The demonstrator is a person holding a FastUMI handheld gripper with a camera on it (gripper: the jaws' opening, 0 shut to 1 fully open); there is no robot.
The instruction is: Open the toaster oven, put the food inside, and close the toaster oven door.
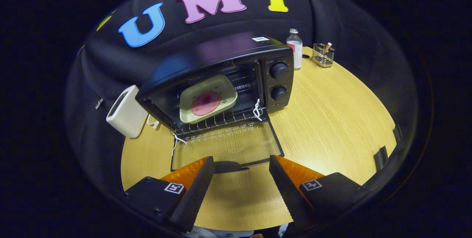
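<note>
On the wooden table, a white box is seen left of the black toaster oven, whose door is folded down flat. Inside, on the rack, a plate with pink food is set. A bottle and wire holder are placed to its right. The gripper is held apart, empty, just before the door's edge.

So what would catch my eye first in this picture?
Probably the black toaster oven on the wooden table, its glass door folded down flat toward the claw. On the rack inside sits a pale square plate with something round and pink on it. The claw is open and empty, its fingers just short of the door's front edge.
</note>
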